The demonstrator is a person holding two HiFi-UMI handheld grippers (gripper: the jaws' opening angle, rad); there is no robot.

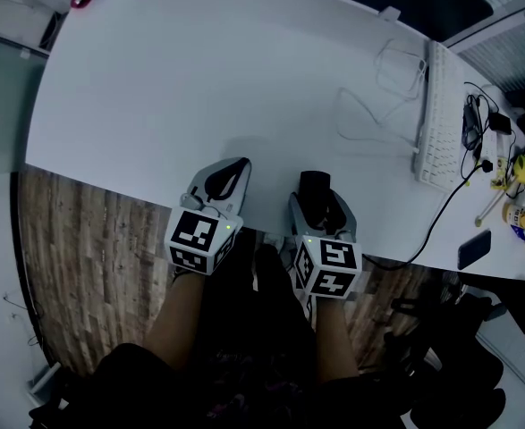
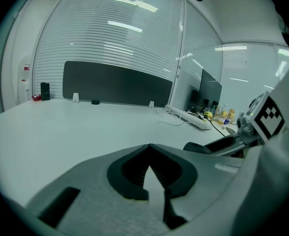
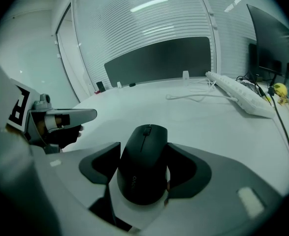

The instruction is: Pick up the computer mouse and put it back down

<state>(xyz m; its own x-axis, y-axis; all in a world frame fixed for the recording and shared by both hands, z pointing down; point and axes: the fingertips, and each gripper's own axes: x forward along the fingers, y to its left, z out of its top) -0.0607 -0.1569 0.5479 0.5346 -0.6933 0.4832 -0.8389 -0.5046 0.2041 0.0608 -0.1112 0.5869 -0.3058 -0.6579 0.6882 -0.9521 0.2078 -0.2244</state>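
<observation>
**A:** What do the right gripper's (image 3: 144, 175) pads (image 3: 187, 168) have?

**B:** The black mouse (image 3: 142, 154). It sits lengthwise between the jaws, with one dark pad pressed to each flank and the wheel end pointing away from the fingers. I'd call that a clamp, not a hover.

**A:** Is it off the table (image 1: 199, 88)?

**B:** I can't tell. The head view puts the mouse just past the near edge of the white top, right at the fingertips, but no view shows a gap or contact under it.

**A:** And the other hand?

**B:** The left gripper (image 2: 150, 154) has its jaw tips drawn together with nothing between them. It lies just beside the right one, to its left, and looks idle.

**A:** So which step is this?

**B:** The grasp, by my reading, or the very start of the lift.

**A:** What comes next?

**B:** A straight rise with the squeeze held even (the shell is smooth and rounded, so it could slip forward). Then lower it flat and release only once it rests. Ahead of the fingers the top is bare, and the keyboard (image 1: 436, 119) and its loose cable (image 1: 369, 105) lie well off to the right.
</observation>
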